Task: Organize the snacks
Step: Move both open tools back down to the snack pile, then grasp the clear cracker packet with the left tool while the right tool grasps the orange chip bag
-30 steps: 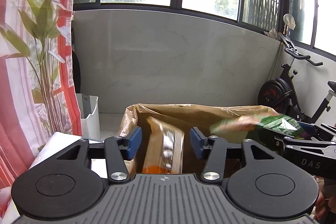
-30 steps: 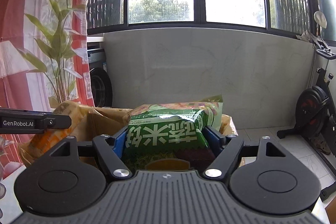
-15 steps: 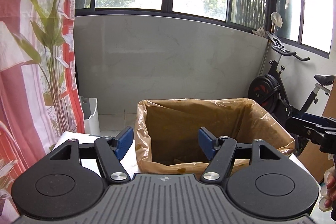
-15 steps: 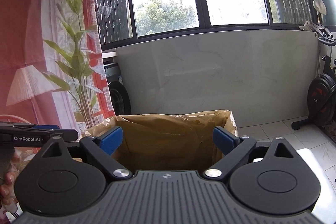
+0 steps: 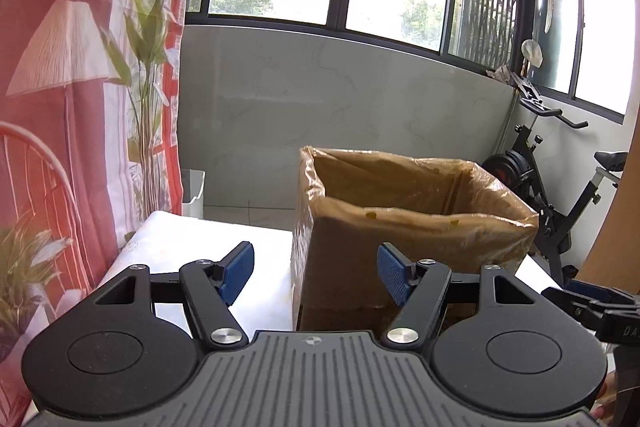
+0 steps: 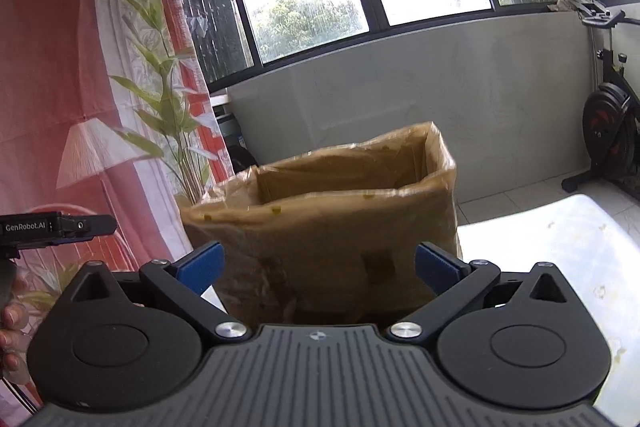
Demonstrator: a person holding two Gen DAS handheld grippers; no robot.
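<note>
A brown cardboard box lined with a clear plastic bag (image 5: 404,223) stands on a white table (image 5: 208,243); it also shows in the right wrist view (image 6: 340,223). Its inside is hidden by its near wall, so no snacks show. My left gripper (image 5: 316,277) is open and empty, just in front of the box's left corner. My right gripper (image 6: 318,267) is open and empty, facing the box's near side. The right gripper's tip shows at the right edge of the left wrist view (image 5: 592,303), the left gripper's at the left of the right wrist view (image 6: 56,227).
A red and white curtain with printed plants (image 5: 80,99) hangs at the left. A white bin (image 5: 193,193) stands on the floor behind the table. An exercise bike (image 5: 556,183) stands at the right by the grey wall (image 5: 340,107).
One second ago the left gripper held an orange snack packet and the right a green one over the box. Both let go, opened and pulled back and down from the box.
</note>
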